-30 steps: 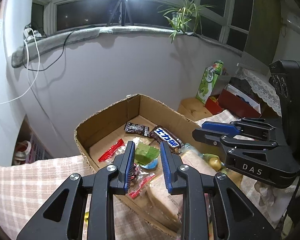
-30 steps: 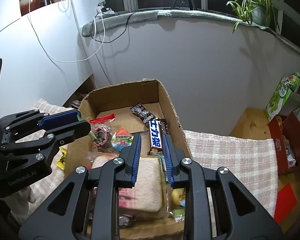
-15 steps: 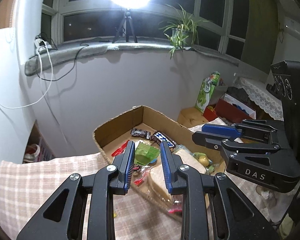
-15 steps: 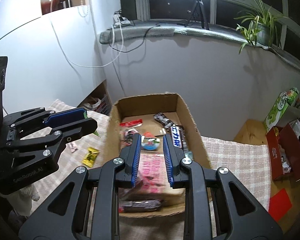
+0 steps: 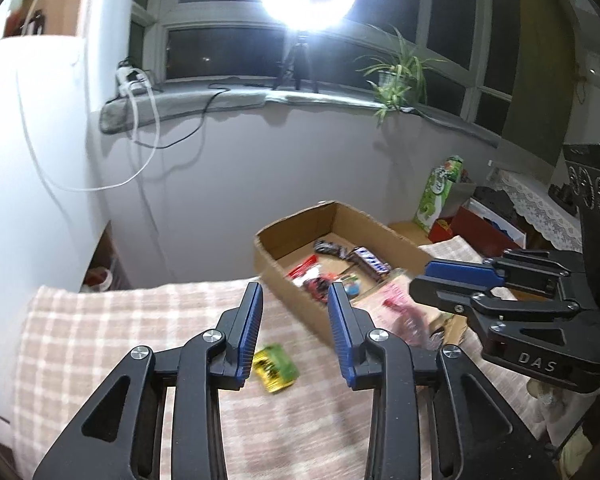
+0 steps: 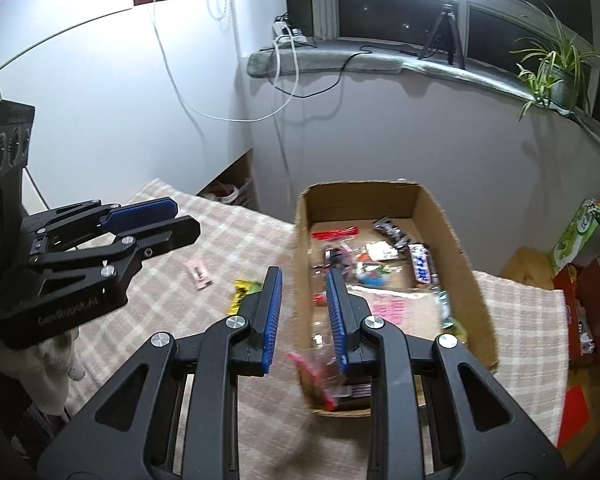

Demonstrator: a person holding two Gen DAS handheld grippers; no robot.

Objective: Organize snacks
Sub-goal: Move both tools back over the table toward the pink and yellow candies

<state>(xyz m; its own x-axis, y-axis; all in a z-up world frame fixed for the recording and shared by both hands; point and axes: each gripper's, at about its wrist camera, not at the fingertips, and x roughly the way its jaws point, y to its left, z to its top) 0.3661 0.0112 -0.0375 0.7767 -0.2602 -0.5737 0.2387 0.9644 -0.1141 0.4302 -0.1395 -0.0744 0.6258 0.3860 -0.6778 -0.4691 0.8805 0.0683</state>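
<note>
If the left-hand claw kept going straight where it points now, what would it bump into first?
Probably the checked tablecloth, near the green-yellow snack packet lying between the left gripper fingers' view lines; the cardboard box sits just beyond. Depth is unclear.

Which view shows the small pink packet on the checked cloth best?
The right wrist view. The pink packet lies in plain sight on the checked cloth, left of the cardboard box. The left wrist view does not show it at all.
</note>
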